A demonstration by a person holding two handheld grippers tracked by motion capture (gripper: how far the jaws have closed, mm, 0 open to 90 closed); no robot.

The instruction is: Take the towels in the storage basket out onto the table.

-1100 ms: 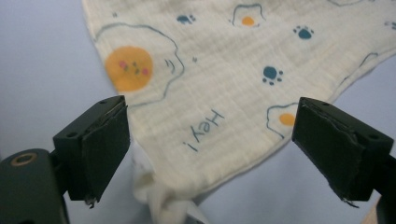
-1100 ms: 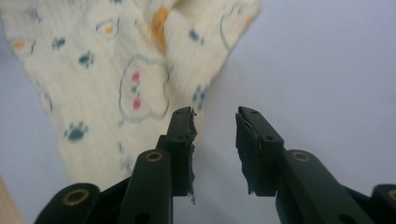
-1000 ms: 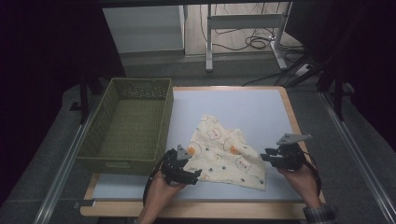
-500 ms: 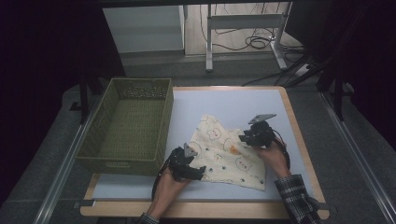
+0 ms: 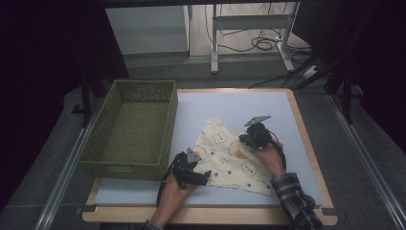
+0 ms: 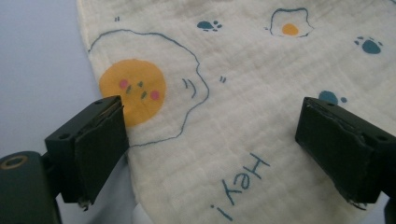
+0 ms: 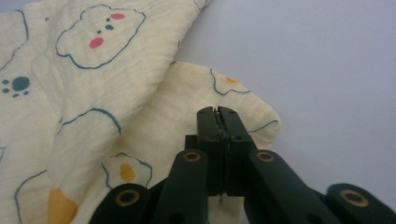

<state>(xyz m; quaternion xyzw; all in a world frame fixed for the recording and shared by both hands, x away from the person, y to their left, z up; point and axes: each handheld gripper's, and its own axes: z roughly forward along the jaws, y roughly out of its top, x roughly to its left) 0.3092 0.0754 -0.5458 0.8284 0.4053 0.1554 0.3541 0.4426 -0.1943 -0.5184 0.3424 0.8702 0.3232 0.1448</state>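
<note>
Cloth (image 5: 230, 158), cream with little bears and fried eggs printed on it, is lying rumpled on my blue mat (image 5: 230, 103), just right of the green basket (image 5: 131, 127). My right gripper (image 5: 250, 138) just snapped its jaws together, and the cloth's folded far edge sits right under the tips; can't tell if any fabric actually got pinched. My left gripper (image 5: 201, 176) is wide open, jaws straddling the near edge by the egg print.

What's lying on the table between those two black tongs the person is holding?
The cream printed cloth spreads between the left tongs and the right tongs, as the high view shows; nothing else lies there.
</note>
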